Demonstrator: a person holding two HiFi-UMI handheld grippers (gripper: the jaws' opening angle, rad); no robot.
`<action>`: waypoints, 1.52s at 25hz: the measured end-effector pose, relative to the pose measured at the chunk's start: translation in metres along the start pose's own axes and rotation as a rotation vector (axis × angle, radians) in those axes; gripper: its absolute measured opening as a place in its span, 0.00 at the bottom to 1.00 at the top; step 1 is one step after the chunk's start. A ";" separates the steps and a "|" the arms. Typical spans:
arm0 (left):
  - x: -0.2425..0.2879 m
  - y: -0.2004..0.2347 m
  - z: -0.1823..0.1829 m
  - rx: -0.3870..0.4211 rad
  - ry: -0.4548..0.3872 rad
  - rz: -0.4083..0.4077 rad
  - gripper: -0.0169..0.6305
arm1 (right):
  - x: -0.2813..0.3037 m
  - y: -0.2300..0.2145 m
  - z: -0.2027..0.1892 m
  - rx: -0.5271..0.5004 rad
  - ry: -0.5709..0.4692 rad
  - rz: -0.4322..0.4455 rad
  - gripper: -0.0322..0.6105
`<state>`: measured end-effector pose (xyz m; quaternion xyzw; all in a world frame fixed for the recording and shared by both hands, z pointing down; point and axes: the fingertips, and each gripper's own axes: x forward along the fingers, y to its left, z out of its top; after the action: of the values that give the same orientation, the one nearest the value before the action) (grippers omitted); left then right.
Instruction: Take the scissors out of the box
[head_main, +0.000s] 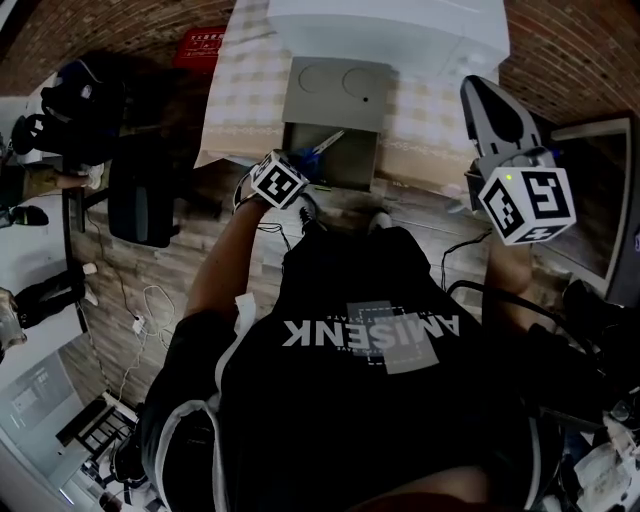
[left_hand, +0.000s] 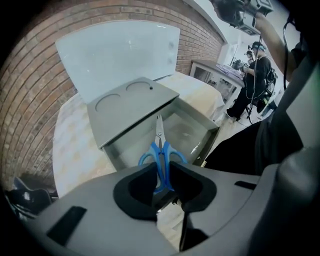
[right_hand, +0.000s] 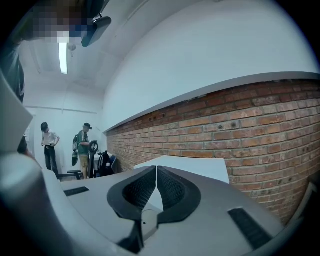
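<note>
— State of the left gripper (left_hand: 161, 172) jaws?
— Closed on the blue handles of the scissors (left_hand: 159, 134), with the blades over the open box (left_hand: 202, 134) at the near edge of the tabletop (left_hand: 75, 150).
— And the right gripper (right_hand: 156, 172)?
— Shut, with nothing between the jaws; aimed at the brick wall (right_hand: 260, 125), well apart from the box.
— Step in hand?
— Probably the lift-out. Next: raise straight, keep the tips off the lid (left_hand: 132, 102), then carry beyond the box rim.
</note>
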<state>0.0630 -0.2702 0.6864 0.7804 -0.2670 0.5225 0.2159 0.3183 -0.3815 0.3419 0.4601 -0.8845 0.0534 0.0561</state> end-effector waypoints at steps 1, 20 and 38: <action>-0.005 -0.002 0.001 -0.008 -0.010 0.009 0.17 | -0.001 0.000 0.001 0.000 -0.003 0.006 0.11; -0.140 -0.002 0.077 -0.178 -0.463 0.067 0.17 | -0.008 0.026 0.028 0.005 -0.030 -0.013 0.11; -0.302 0.043 0.131 -0.192 -0.952 0.110 0.17 | -0.010 0.081 0.089 -0.114 -0.094 -0.114 0.11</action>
<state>0.0330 -0.3259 0.3612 0.8939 -0.4241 0.0915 0.1129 0.2527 -0.3401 0.2489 0.5079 -0.8600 -0.0219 0.0435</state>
